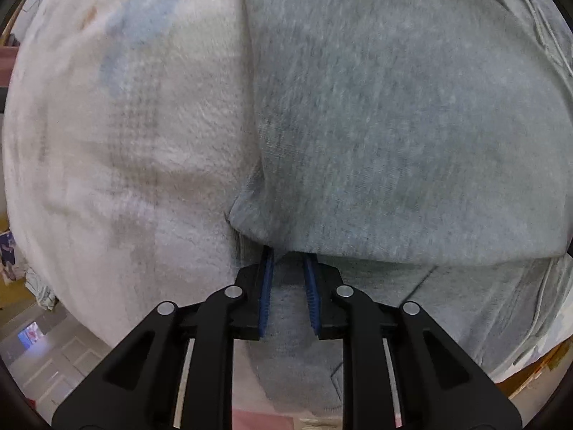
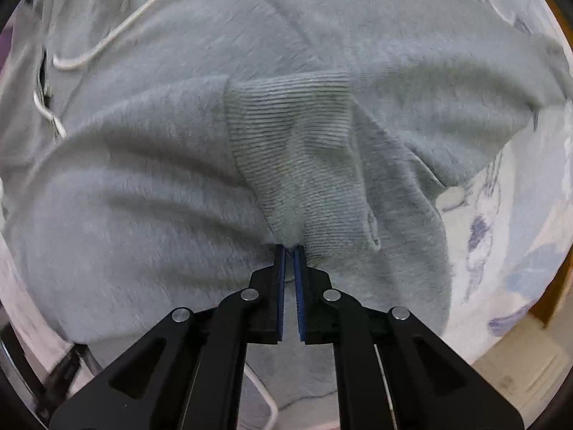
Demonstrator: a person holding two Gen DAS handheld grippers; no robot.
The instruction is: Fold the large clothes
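A large grey hooded sweatshirt (image 1: 394, 125) lies on a pale patterned blanket (image 1: 125, 125). My left gripper (image 1: 288, 256) has its blue pads (image 1: 266, 286) a little apart, closed on a thick fold of the sweatshirt's edge. In the right wrist view the sweatshirt (image 2: 143, 197) fills the frame, with a ribbed cuff (image 2: 293, 136) at the middle and white drawstrings (image 2: 118, 32) at the upper left. My right gripper (image 2: 289, 249) is shut on the lower end of the ribbed cuff, with a sleeve lying across the body.
The blanket (image 2: 508, 215) shows on the right with blue and purple prints. A wooden edge (image 2: 551, 304) and pale floor (image 2: 519, 376) lie at the lower right. Floor and small items (image 1: 32, 333) show at the lower left of the left wrist view.
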